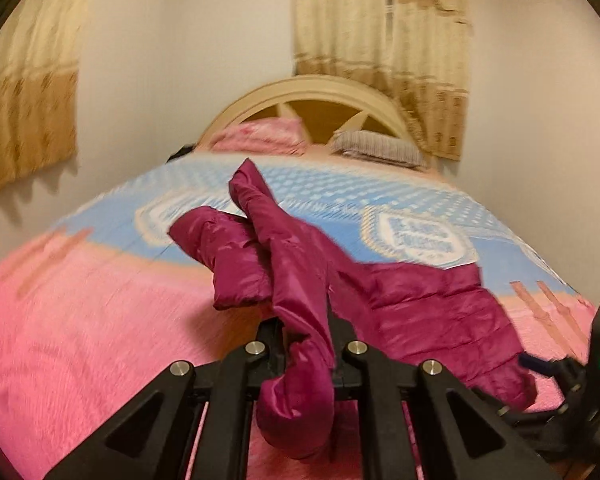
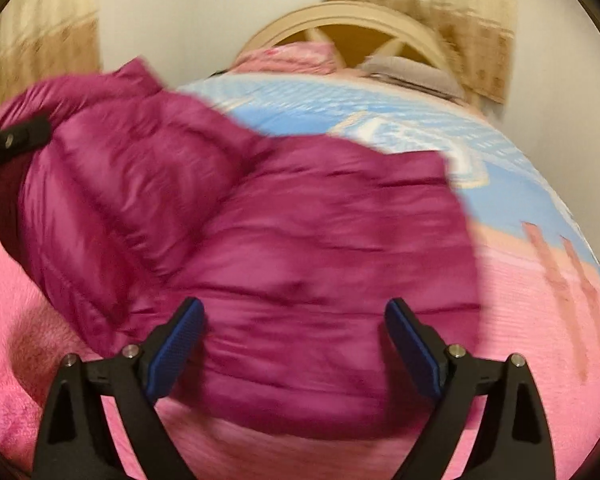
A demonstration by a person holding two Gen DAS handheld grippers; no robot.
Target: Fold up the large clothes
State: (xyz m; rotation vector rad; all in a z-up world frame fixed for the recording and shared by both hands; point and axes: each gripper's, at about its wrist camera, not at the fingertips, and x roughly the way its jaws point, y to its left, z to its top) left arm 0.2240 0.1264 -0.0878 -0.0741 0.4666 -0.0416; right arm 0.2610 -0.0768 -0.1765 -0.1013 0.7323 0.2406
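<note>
Pinched between the clenched left gripper [image 1: 305, 334], a fold of the shiny magenta quilted jacket [image 2: 284, 240] is lifted off the pink-and-blue bedspread [image 1: 80, 320]; the right gripper [image 2: 294, 344] is held spread above it.

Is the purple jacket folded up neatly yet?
No. The jacket lies rumpled on the bed, one sleeve pinched up by the left gripper; the right gripper is open.

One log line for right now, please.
left gripper: shut on jacket | right gripper: open over jacket | bed
</note>
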